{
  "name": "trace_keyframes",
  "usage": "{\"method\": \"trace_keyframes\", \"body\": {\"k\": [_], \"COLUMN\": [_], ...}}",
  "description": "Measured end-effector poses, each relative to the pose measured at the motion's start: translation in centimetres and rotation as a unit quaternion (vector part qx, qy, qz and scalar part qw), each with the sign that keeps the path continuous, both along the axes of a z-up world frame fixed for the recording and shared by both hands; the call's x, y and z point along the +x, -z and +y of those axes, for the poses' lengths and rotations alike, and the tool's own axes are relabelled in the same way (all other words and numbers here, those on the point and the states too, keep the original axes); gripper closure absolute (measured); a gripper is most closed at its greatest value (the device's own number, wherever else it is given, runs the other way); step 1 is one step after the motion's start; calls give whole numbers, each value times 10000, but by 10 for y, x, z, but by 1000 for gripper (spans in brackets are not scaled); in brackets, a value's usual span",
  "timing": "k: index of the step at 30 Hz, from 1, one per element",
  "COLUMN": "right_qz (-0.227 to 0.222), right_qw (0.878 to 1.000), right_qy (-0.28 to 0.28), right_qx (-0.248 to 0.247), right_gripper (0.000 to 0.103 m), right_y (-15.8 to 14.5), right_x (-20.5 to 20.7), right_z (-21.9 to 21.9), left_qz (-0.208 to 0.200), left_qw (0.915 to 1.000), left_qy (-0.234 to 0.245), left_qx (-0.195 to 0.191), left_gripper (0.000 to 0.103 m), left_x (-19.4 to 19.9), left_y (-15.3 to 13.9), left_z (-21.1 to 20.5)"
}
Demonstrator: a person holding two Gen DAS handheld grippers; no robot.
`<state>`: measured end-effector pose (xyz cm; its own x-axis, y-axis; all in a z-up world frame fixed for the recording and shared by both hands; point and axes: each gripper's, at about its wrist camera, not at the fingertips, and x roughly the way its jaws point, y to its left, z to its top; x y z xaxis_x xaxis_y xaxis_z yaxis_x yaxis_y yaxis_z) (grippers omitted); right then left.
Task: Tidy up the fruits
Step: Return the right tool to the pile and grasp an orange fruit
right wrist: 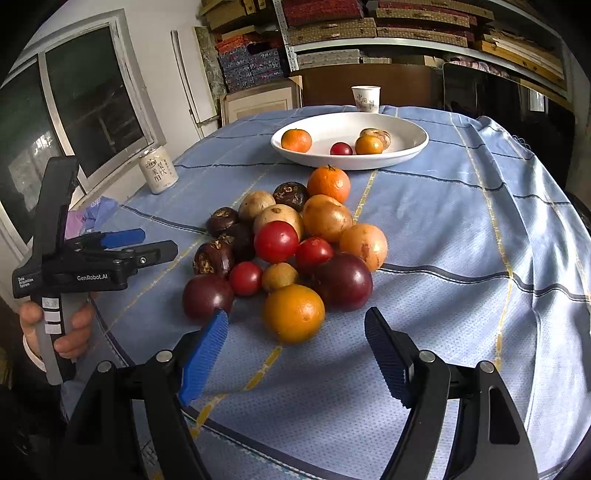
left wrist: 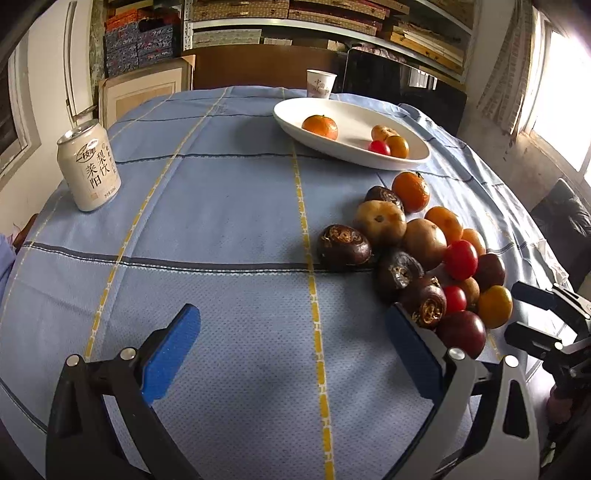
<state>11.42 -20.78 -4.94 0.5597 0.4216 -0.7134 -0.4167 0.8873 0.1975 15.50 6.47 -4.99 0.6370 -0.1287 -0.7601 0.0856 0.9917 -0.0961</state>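
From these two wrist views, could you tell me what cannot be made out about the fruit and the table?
- Fruit pile, both views: upper fruits hide whatever lies under or behind them, so no exact count.
- Pale fruit in the white bowl, right wrist view: partly hidden by an orange one.
- Paper cup: contents unseen; print too small.
- Table's near edge, left wrist view: covered by the left gripper.

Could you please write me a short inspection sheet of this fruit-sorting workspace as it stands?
Surface: table under a blue checked cloth.
Job's things: white dish holding four fruits; fruit pile on the cloth before it.
Clutter: drink can; paper cup.
Grippers: left gripper open, empty; right gripper open, empty, the nearest orange just ahead.
Cables: nothing seen.
Surroundings: shelves of boxes, windows.
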Motion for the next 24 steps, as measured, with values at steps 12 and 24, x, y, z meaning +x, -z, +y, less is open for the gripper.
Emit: {"method": "trace_keyframes", "body": {"k": [12,24], "right_qz": [179,437], "right_qw": [9998,9988], "right_qy": [41,119], "right_qx": [10,175], "right_gripper": [28,56], "right_y": [3,9], "right_x": [8,15], "right_z": [6,11], "left_qz": [48,51], "left_qw": [10000,10000], "left_qy": [15,17], "left_qx": [14,-12], "left_gripper": [4,4], "left_x": [2,2], "left_y": [2,2], "left_z": [-2,-1]}}
